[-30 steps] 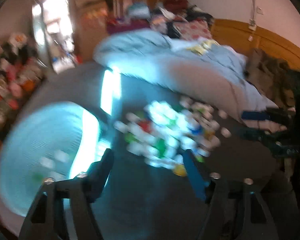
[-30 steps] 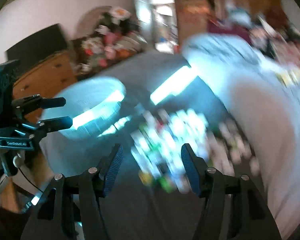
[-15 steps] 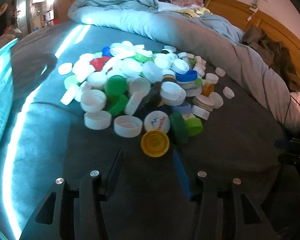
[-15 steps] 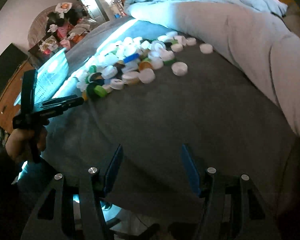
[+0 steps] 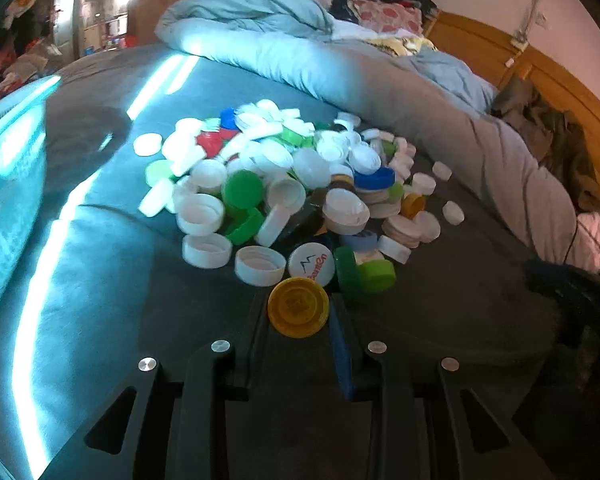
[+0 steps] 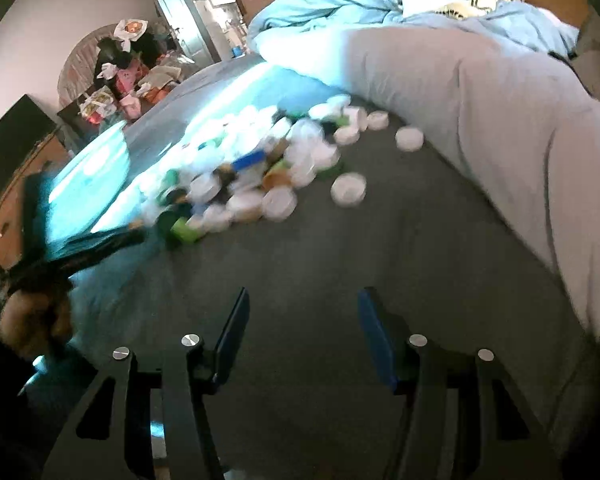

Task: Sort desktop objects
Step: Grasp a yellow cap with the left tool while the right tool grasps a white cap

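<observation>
A pile of bottle caps (image 5: pixel 284 184), mostly white with some green, blue, red and yellow, lies on a dark grey bedspread (image 5: pixel 100 280). My left gripper (image 5: pixel 298 308) is shut on a yellow cap (image 5: pixel 298 307) at the pile's near edge. In the right wrist view the same pile (image 6: pixel 260 176) is blurred, and the left gripper (image 6: pixel 100 246) shows at its left end. My right gripper (image 6: pixel 300 312) is open and empty over bare bedspread, well short of the pile.
A light blue mesh basket (image 5: pixel 4 184) stands at the left. A rolled blue-grey duvet (image 5: pixel 340 64) lies behind and right of the pile. A wooden headboard (image 5: pixel 540 64) is at the far right. Loose white caps (image 6: pixel 348 188) lie right of the pile.
My left gripper has moved up to the pile and closed its fingers on the yellow cap. My right gripper has come a little closer to the pile and stays open.
</observation>
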Demonstrator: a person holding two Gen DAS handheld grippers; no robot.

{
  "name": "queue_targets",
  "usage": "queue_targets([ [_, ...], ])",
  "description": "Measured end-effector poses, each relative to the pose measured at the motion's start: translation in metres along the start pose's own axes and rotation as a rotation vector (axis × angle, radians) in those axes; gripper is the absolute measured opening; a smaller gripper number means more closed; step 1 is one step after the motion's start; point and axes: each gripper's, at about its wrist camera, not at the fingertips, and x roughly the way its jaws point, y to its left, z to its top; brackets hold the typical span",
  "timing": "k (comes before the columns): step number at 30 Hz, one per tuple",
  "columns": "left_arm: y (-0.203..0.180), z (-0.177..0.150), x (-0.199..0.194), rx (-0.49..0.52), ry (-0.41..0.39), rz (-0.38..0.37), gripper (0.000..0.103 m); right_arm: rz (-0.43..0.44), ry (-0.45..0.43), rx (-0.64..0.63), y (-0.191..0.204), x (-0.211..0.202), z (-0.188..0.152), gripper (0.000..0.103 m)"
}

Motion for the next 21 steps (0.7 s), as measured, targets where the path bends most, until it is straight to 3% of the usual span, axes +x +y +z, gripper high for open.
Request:
queue_targets([
  [6, 0.006, 0.005, -0.019, -0.032, -0.027, 0.002, 0.031, -0.041, 0.018, -0.036, -0.012, 0.052, 0.042, 0.051],
  [11, 0.003, 0.013, -0.02, -0.035, -0.029, -0.003, 0.031, -0.067, 0.046, -0.045, -0.016, 0.081, 0.056, 0.051],
  [13, 0.001, 0.015, -0.019, -0.038, -0.027, -0.009, 0.031, -0.076, 0.056, -0.043, -0.021, 0.088, 0.056, 0.045],
  [15, -0.002, 0.017, -0.019, -0.034, -0.026, -0.005, 0.031, -0.08, 0.059, -0.05, -0.023, 0.088, 0.057, 0.026],
  [21, -0.005, 0.026, -0.035, -0.034, -0.049, 0.021, 0.031, -0.075, 0.019, -0.049, -0.019, 0.061, 0.058, 0.026],
])
